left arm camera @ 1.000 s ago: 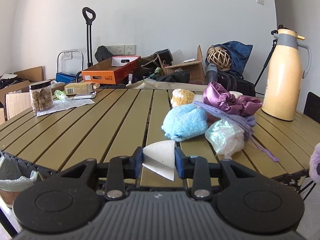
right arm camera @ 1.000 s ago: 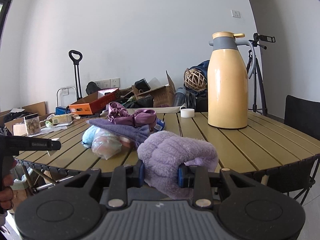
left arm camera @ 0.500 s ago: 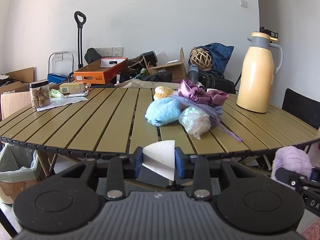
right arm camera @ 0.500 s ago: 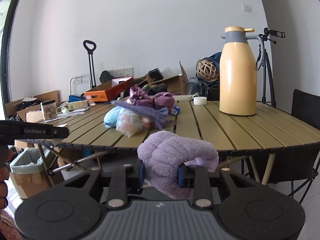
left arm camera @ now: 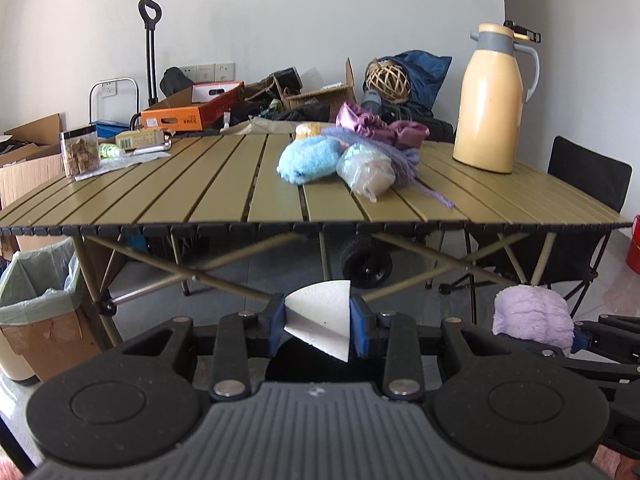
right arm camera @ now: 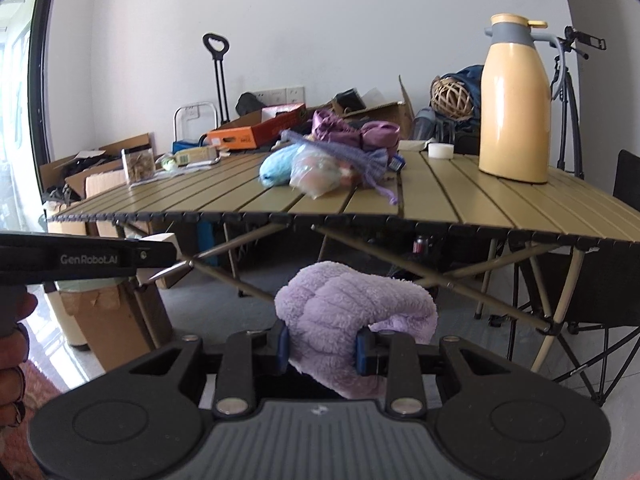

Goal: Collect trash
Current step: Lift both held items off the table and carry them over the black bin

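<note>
On the table (left arm camera: 224, 184), a heap of soft things (left arm camera: 352, 152) lies at centre, the flask (left arm camera: 494, 100) at two o'clock, the jar (left arm camera: 79, 154) at ten. On the floor, left of the table, at eight o'clock, stands the lined bin (left arm camera: 38, 304).

Bright, even daylight enters from the left, frames sharp, with fisheye bending and dark corners.
</note>
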A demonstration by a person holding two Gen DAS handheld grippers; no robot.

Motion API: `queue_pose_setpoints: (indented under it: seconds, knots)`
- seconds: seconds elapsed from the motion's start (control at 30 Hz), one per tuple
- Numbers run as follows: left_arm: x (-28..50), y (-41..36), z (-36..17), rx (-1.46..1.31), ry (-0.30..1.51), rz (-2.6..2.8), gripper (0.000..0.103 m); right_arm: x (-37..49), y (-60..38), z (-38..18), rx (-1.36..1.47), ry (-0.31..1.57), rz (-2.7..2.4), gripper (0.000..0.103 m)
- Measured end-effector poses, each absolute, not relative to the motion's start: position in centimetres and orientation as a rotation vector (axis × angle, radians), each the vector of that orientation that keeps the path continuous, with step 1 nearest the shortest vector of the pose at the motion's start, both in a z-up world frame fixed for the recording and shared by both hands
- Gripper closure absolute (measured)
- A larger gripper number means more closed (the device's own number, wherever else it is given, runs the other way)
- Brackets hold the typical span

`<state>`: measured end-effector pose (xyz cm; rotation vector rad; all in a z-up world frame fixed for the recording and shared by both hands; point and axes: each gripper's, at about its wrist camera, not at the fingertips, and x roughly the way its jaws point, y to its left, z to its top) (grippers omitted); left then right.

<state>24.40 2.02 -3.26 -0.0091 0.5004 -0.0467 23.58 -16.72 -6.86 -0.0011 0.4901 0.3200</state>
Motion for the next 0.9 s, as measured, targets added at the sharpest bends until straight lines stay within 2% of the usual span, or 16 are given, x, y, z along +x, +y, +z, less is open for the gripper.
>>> queue_pose_setpoints:
  seconds: [0.9]
  knots:
    - [25.8, 4.6, -12.0, -0.016, 0.844, 0.045, 0.069, 25.7, -15.4, -15.1, -0.037, 0.867, 0.325, 0.074]
